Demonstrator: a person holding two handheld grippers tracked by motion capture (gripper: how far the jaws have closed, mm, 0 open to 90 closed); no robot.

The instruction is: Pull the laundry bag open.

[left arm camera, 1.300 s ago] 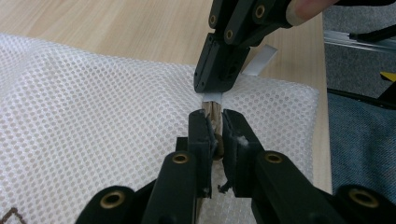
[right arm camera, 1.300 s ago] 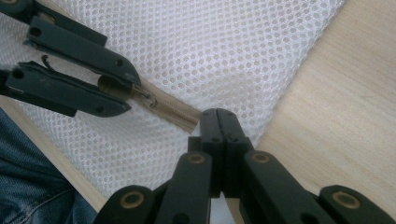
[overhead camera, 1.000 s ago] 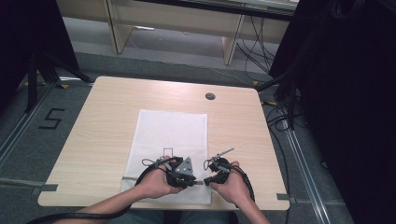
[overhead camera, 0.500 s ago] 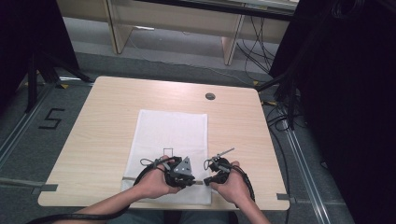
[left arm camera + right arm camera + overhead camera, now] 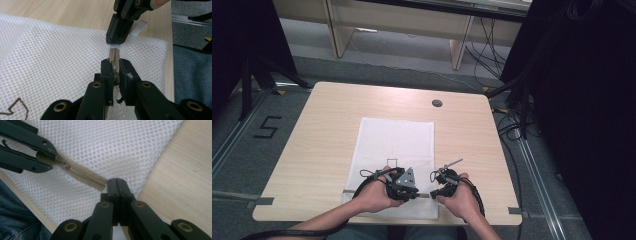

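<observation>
A white mesh bag (image 5: 397, 140) lies flat on the wooden table (image 5: 322, 135), its beige zipper (image 5: 82, 173) running along the near edge. My left gripper (image 5: 115, 67) is shut on the zipper pull (image 5: 61, 162), and it reaches in from the upper left in the right gripper view (image 5: 46, 157). Facing it, my right gripper (image 5: 117, 184) is shut on the zipper's end at the bag's corner, and appears at the top of the left gripper view (image 5: 116, 41). From above, both grippers (image 5: 416, 192) (image 5: 435, 192) meet tip to tip at the table's front edge.
A round cable hole (image 5: 437, 103) sits at the table's far side. A small black outline (image 5: 390, 162) is drawn on the bag. The person's jeans (image 5: 15, 220) are just below the front edge. Cables (image 5: 512, 125) trail on the floor at right.
</observation>
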